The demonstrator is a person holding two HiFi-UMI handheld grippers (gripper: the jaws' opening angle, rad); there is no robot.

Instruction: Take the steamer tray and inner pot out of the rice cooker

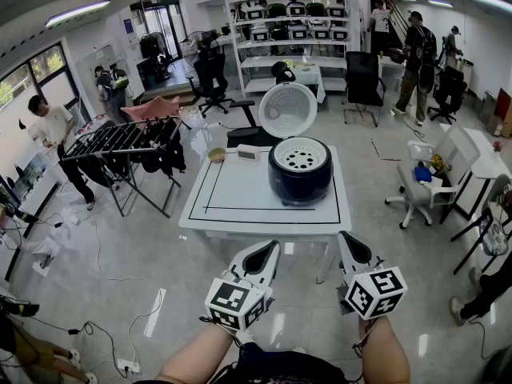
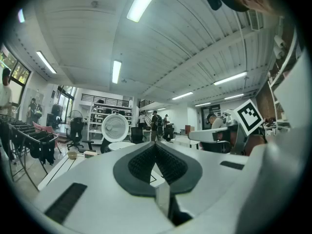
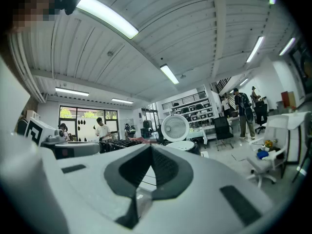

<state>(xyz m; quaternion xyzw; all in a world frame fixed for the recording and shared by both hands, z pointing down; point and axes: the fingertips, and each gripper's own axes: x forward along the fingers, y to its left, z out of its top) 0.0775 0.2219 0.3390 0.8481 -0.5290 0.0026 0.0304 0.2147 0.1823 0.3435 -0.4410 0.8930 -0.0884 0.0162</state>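
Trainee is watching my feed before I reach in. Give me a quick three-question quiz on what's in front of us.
1. True or false: the lid of the rice cooker stands open.
2. What sits in the cooker's mouth? A) a white perforated steamer tray B) a folded towel C) a ladle
3. Fill in: the left gripper and right gripper are short of the table, jaws ____ and empty.
Key: 1 true; 2 A; 3 shut.
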